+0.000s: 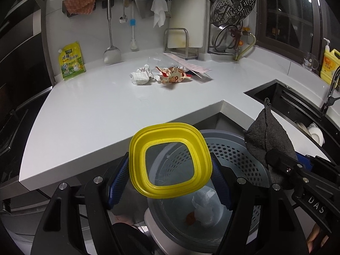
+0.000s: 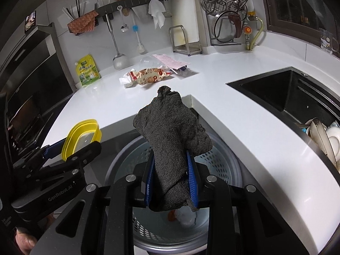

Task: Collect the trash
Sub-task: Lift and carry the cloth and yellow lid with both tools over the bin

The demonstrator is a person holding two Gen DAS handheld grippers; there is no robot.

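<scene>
My left gripper is shut on a yellow-rimmed clear lid and holds it over the grey perforated bin. It also shows at the left of the right wrist view. My right gripper is shut on a dark grey cloth above the same bin; the cloth also shows in the left wrist view. White crumpled trash and an orange scrap lie in the bin. On the counter lie crumpled paper, a patterned wrapper and a pink sheet.
A green-yellow pouch stands at the back left. A black sink with dishes is on the right. A yellow soap bottle, a dish rack and hanging utensils line the wall.
</scene>
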